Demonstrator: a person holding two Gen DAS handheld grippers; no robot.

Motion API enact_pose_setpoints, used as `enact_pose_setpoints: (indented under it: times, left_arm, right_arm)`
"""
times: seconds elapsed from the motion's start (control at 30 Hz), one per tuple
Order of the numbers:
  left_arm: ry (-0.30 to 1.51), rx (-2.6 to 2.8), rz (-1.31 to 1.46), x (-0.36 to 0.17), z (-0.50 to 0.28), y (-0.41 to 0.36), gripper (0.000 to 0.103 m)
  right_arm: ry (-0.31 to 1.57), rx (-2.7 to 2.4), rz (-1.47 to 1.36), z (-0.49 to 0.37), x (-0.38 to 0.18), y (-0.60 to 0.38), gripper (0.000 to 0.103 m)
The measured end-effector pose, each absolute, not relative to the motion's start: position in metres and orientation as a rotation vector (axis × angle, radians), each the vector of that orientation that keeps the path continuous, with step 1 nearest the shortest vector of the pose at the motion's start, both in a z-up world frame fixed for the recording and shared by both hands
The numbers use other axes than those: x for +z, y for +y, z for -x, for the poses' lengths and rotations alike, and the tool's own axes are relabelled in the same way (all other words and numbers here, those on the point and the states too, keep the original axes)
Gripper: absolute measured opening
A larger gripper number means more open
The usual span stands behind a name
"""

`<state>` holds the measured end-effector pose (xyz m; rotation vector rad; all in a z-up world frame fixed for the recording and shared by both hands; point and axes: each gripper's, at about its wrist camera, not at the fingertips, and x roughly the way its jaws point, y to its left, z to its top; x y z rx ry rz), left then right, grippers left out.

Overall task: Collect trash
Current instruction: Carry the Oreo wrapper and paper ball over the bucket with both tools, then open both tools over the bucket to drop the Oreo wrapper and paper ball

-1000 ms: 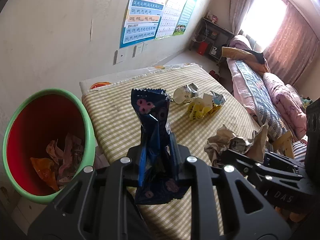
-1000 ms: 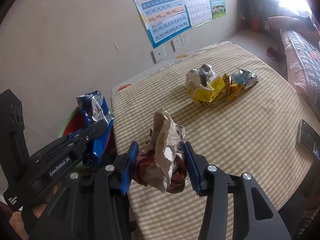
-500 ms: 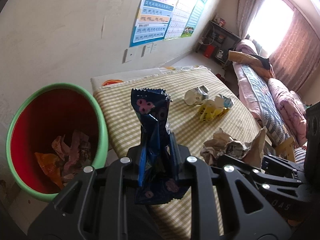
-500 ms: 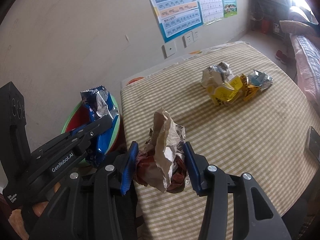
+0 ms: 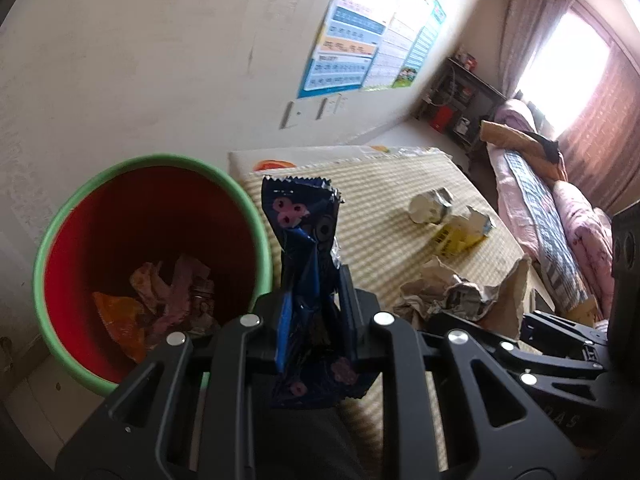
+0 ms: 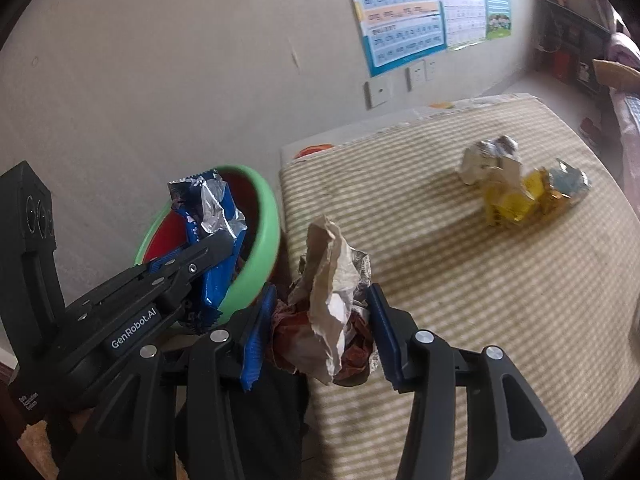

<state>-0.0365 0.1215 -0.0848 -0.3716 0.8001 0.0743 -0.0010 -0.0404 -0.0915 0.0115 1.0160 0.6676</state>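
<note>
My left gripper (image 5: 316, 312) is shut on a dark blue snack wrapper (image 5: 304, 240) that stands upright between its fingers, just right of the bin's rim. The red bin with a green rim (image 5: 60, 216) sits low at the left and holds several crumpled wrappers. In the right wrist view the left gripper (image 6: 208, 256) and blue wrapper (image 6: 216, 216) hang over the bin's (image 6: 264, 216) near rim. My right gripper (image 6: 320, 320) is shut on a crumpled brown paper wad (image 6: 328, 304) at the table's left edge. The same paper wad (image 5: 460, 292) shows in the left wrist view.
A table with a checked cloth (image 6: 480, 280) fills the right side. On it lie a crushed white carton (image 6: 488, 156) and yellow and blue wrappers (image 6: 528, 196). A wall with posters (image 6: 400, 20) stands behind. A bed (image 5: 560, 220) lies at the far right.
Both grippers have moved left toward the bin with their loads held. The bin now looks larger and closer in both views, and the table trash has slid right.
</note>
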Motion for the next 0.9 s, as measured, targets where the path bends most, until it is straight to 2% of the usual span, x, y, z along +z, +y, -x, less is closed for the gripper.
enact_pose_setpoints:
  times: [0.5, 0.63, 0.77, 0.9]
  left_arm:
    - [0.805, 0.362, 0.392, -0.097, 0.072, 0.223, 0.021]
    - [0.805, 0.394, 0.404, -0.1, 0.08, 0.236, 0.029]
    - [0.792, 0.425, 0.423, -0.1, 0.085, 0.241, 0.052]
    - [0.786, 0.437, 0.422, -0.1, 0.089, 0.242, 0.058]
  right_arm:
    - [1.028, 0.875, 0.03, -0.01, -0.091, 0.06, 0.047]
    - [1.025, 0.929, 0.032, -0.009, -0.088, 0.083, 0.052]
    - [1.031, 0.962, 0.012, -0.01, -0.086, 0.094, 0.06]
    - [1.039, 0.955, -0.022, -0.012, -0.087, 0.088, 0.065]
